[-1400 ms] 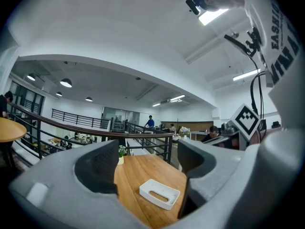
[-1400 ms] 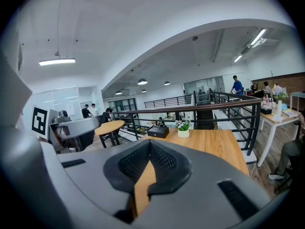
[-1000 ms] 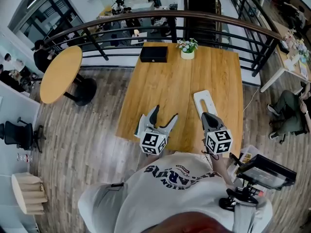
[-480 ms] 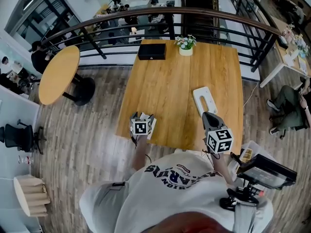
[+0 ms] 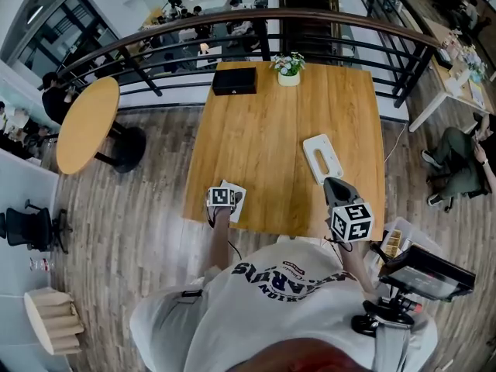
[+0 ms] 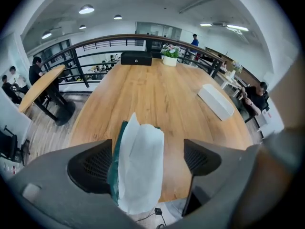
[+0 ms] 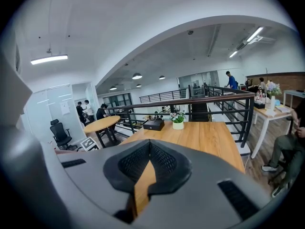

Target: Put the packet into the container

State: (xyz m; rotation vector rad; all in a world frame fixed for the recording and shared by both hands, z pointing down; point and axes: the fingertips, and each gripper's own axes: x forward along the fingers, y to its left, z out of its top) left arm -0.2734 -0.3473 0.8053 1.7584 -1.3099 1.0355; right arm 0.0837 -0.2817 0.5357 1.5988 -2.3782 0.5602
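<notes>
The packet (image 6: pixel 140 171), white with a dark green side, stands between the jaws of my left gripper (image 6: pixel 148 159). It leans on the left pad (image 6: pixel 93 166), and a gap separates it from the right pad (image 6: pixel 202 157). These jaws have just been opening and stand wide. In the head view the left gripper (image 5: pixel 226 200) points down at the packet (image 5: pixel 235 191) by the wooden table's near left edge (image 5: pixel 203 214). The container, a white oblong box (image 5: pixel 323 158) (image 6: pixel 217 100), lies on the right half of the table. My right gripper (image 5: pixel 335 186) (image 7: pixel 149 146) hovers shut and empty just short of it.
A black box (image 5: pixel 234 80) and a potted flower (image 5: pixel 288 68) stand at the table's far edge, with a dark railing (image 5: pixel 232 23) behind. A round table (image 5: pixel 87 124) stands to the left. A stand with a screen (image 5: pixel 422 273) is at my lower right, and a seated person (image 5: pixel 457 169) further right.
My left gripper has dropped and swung left to the table's near left edge with the packet, and its jaws have spread wider. The right gripper has stayed put.
</notes>
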